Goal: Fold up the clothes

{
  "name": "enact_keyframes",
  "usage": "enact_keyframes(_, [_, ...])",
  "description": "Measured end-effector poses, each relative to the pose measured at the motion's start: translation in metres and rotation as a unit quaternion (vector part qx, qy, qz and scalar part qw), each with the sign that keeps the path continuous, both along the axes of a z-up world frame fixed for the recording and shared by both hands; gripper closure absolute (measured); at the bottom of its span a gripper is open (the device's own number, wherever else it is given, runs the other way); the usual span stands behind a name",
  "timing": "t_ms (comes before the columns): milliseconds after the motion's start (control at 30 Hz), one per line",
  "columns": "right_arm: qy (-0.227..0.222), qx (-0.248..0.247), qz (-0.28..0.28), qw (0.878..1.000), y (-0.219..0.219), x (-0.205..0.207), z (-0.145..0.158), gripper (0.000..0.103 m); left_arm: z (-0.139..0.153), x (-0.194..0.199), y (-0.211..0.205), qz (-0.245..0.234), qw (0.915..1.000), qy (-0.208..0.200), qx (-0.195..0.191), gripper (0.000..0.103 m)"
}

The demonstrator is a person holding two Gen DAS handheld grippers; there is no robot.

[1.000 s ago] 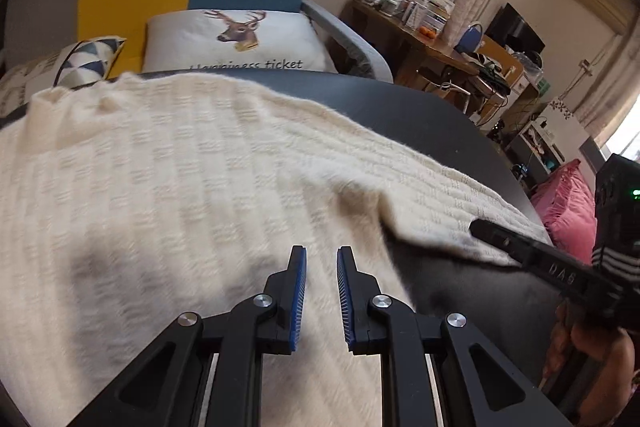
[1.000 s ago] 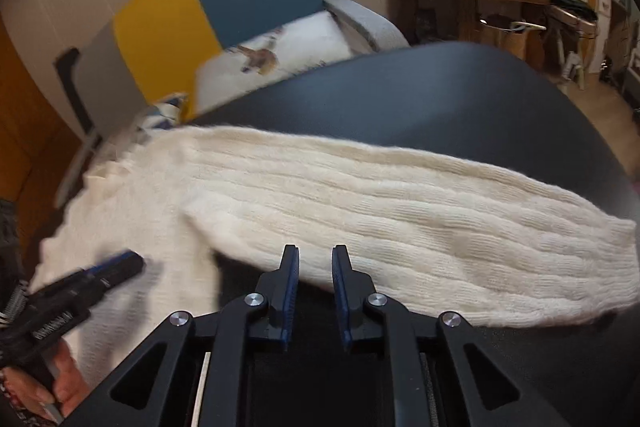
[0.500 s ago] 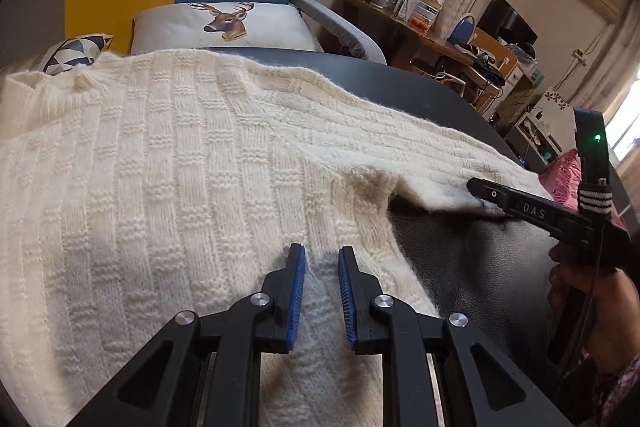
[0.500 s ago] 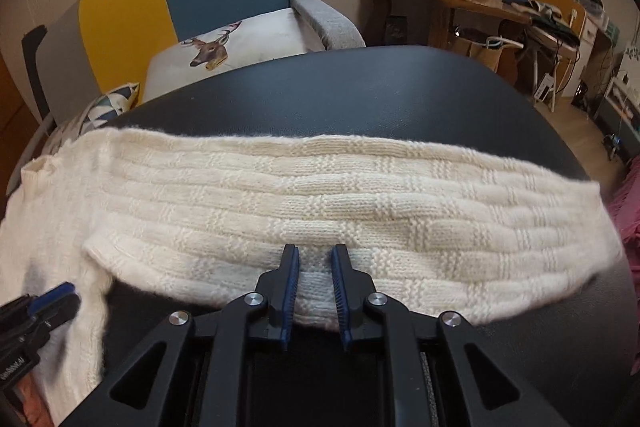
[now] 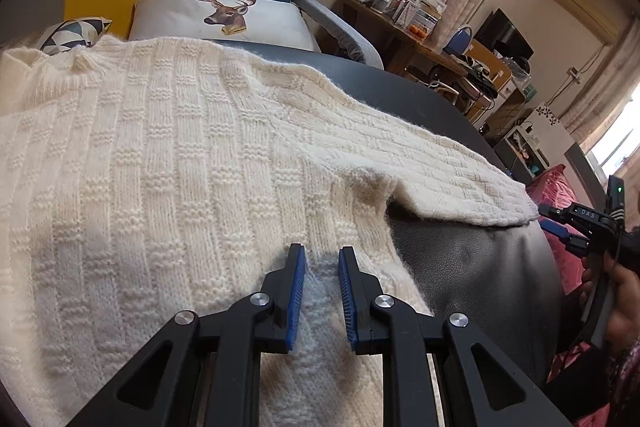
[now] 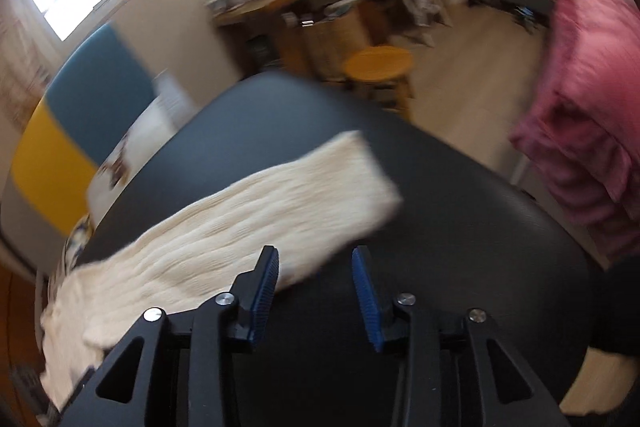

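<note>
I had the left gripper [image 5: 321, 257] low over the cream sweater [image 5: 168, 179], jaws nearly together, knit between them, grip unclear. Right gripper [image 6: 315, 259] was opening over the black table [image 6: 460, 227], nothing pinched; sleeve [image 6: 280, 203] lay toward 10 o'clock.

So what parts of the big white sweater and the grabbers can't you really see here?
- Sweater, left wrist view: its near and left parts run off the picture's edge.
- Left gripper, left wrist view: fabric lies between the narrow pads; pinched or not, unclear.
- Sleeve, right wrist view: motion blur smears the knit.
- Right gripper, right wrist view: jaws opening, nothing between them.
</note>
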State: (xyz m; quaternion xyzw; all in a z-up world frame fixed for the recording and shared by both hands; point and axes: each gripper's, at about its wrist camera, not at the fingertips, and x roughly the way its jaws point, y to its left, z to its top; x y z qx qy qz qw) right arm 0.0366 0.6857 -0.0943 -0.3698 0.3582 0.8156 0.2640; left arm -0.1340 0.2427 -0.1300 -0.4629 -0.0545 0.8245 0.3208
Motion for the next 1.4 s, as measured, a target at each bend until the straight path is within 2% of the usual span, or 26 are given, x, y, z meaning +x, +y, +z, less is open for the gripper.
enact_keyframes(133, [0.043, -0.041, -0.042, 0.997, 0.029, 0.013, -0.014, 0.058, -0.001, 0.0, 0.002, -0.001, 1.0, 0.003, -0.004, 0.085])
enact_keyframes(200, [0.053, -0.037, -0.024, 0.998, 0.031, 0.003, -0.016, 0.056, -0.001, 0.0, 0.002, 0.0, 1.0, 0.002, -0.002, 0.085])
enact_keyframes(333, [0.04, -0.004, -0.001, 0.999, 0.023, -0.024, -0.015, 0.056, -0.002, -0.001, 0.002, 0.0, 1.0, 0.002, -0.002, 0.085])
enact_keyframes(400, [0.042, -0.003, 0.001, 0.999, 0.021, -0.033, -0.016, 0.057, -0.002, -0.001, 0.002, 0.0, 1.0, 0.002, -0.003, 0.085])
enact_keyframes(433, [0.043, -0.005, 0.002, 0.999, 0.021, -0.036, -0.017, 0.061, -0.002, -0.001, 0.002, 0.0, 1.0, 0.002, -0.002, 0.085])
enact_keyframes(500, [0.046, -0.016, 0.004, 0.999, 0.024, -0.038, -0.02, 0.083, -0.002, -0.001, 0.002, 0.0, 1.0, 0.001, -0.002, 0.085])
enact_keyframes(567, [0.05, -0.024, 0.008, 0.998, 0.026, -0.039, -0.023, 0.096, -0.003, -0.001, 0.002, 0.0, 1.0, 0.001, -0.001, 0.085])
enact_keyframes(733, [0.057, -0.011, 0.006, 0.998, 0.03, -0.038, -0.022, 0.096, -0.004, -0.002, 0.002, -0.001, 1.0, 0.003, -0.004, 0.085])
enact_keyframes(1033, [0.054, 0.054, -0.02, 0.997, 0.044, -0.046, -0.009, 0.097, -0.005, -0.002, 0.002, -0.003, 0.9999, 0.008, -0.011, 0.084])
enact_keyframes(1167, [0.047, 0.026, -0.021, 0.998, 0.046, -0.051, -0.023, 0.097, -0.001, -0.006, 0.005, -0.001, 0.9997, 0.0, -0.023, 0.084])
enact_keyframes(1267, [0.057, 0.025, -0.02, 0.998, 0.047, -0.048, -0.027, 0.097, 0.006, -0.015, 0.012, 0.006, 0.9992, -0.015, -0.036, 0.083])
enact_keyframes(1400, [0.058, 0.031, -0.015, 0.998, 0.047, -0.048, -0.03, 0.098, 0.016, -0.038, 0.029, 0.019, 0.9981, 0.011, -0.058, 0.082])
